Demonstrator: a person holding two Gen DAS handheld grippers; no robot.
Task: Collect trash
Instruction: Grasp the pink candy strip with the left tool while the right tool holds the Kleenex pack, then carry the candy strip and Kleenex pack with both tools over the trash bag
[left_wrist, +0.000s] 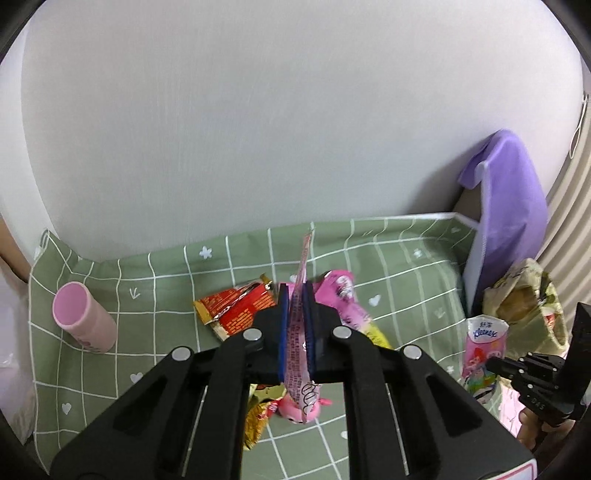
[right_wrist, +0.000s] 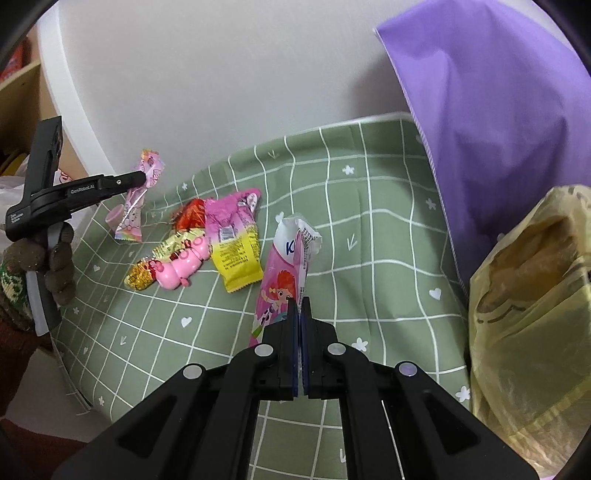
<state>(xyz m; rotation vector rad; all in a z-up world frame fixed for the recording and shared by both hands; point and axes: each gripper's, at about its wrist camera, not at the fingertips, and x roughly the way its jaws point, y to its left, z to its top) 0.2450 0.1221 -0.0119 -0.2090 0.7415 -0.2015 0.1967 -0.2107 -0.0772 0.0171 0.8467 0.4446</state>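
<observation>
Clamping a thin pink candy wrapper (left_wrist: 300, 332) edge-on between its pads, the left gripper (left_wrist: 295, 291) holds it above the green checked tablecloth (left_wrist: 159, 295), with a red-and-gold wrapper (left_wrist: 236, 308) at its 10 o'clock and a pink cup (left_wrist: 83, 317) lying farther toward 9. The right gripper (right_wrist: 299, 306) is clenched on the lower edge of a pink Kleenex tissue pack (right_wrist: 282, 273); a yellow-and-pink snack packet (right_wrist: 234, 243) and a pink pig toy (right_wrist: 183, 267) lie at its 10 o'clock, a yellow plastic bag (right_wrist: 532, 314) gapes at 3, and a purple bag (right_wrist: 491, 122) stands at 1.

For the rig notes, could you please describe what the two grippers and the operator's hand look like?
Both the left gripper and the right gripper are matte black with blue pads and round silver pivot pins. The left carries white lettering. A brown knitted glove covers the hand.
</observation>
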